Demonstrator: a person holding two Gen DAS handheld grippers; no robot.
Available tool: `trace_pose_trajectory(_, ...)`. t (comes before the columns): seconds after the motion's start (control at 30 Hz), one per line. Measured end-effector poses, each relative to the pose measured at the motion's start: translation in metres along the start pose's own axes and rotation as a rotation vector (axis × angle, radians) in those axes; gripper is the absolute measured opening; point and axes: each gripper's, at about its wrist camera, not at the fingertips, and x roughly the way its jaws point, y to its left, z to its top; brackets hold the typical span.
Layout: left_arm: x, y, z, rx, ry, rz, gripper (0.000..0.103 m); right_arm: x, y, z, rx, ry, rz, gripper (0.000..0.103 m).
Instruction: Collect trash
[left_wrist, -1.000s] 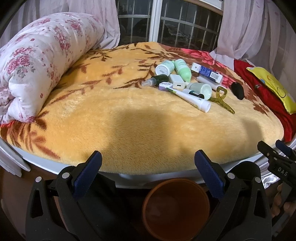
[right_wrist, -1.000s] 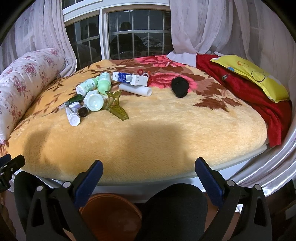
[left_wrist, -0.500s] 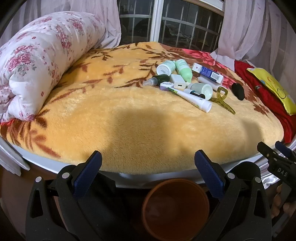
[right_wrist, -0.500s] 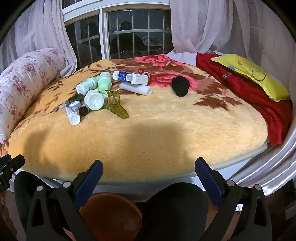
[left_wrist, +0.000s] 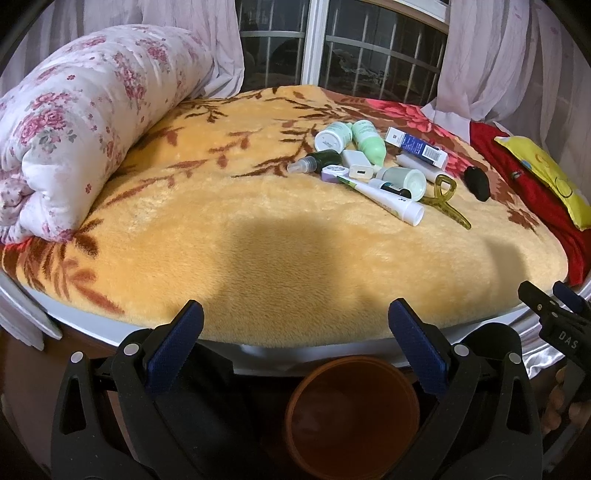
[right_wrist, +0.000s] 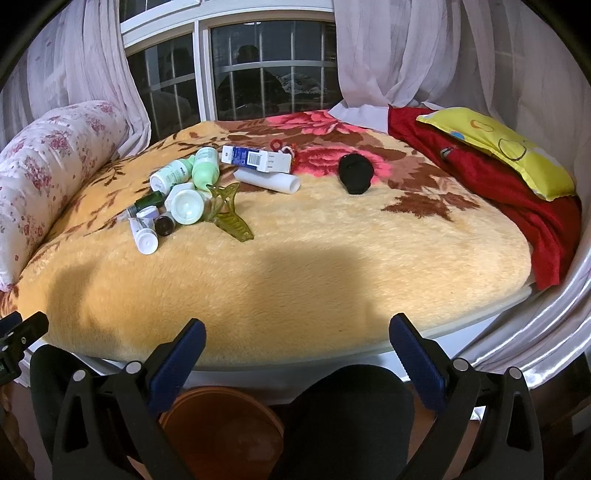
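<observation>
Bed (left_wrist: 258, 236): roughly 12 items, 1 bin (left_wrist: 354, 417).

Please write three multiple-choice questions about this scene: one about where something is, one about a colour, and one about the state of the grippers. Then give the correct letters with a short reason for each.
1. Where is the bucket?
A. On the blanket
B. On the floor in front of the bed, below the grippers
C. On the yellow pillow

2. What colour is the hair clip?
A. See-through yellow-green
B. Red
C. Blue

3. What state are the left gripper and right gripper in?
A. Both shut on bottles
B. One holds the white tube
C. Both open and holding nothing

Answers:
1 B, the bucket shows low in both views, beneath the bed edge.
2 A, it lies beside the pile of bottles on the blanket.
3 C, the fingers stand wide apart with only blanket between them.
</observation>
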Motion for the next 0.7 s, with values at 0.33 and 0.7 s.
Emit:
trace_pose_trajectory(0.33,0.005,-0.004,0.004,0.003,0.012,-0.018,0.098,0.001,-0.004,0.005,-0.004,-0.003,-0.012,0.098)
trace_pose_trajectory(0.7,0.035,-0.029,0.038,0.049,0.011,-0.010,0.098,0.034,-0.022,0.049,-0.019,-0.008,-0.033,0.098)
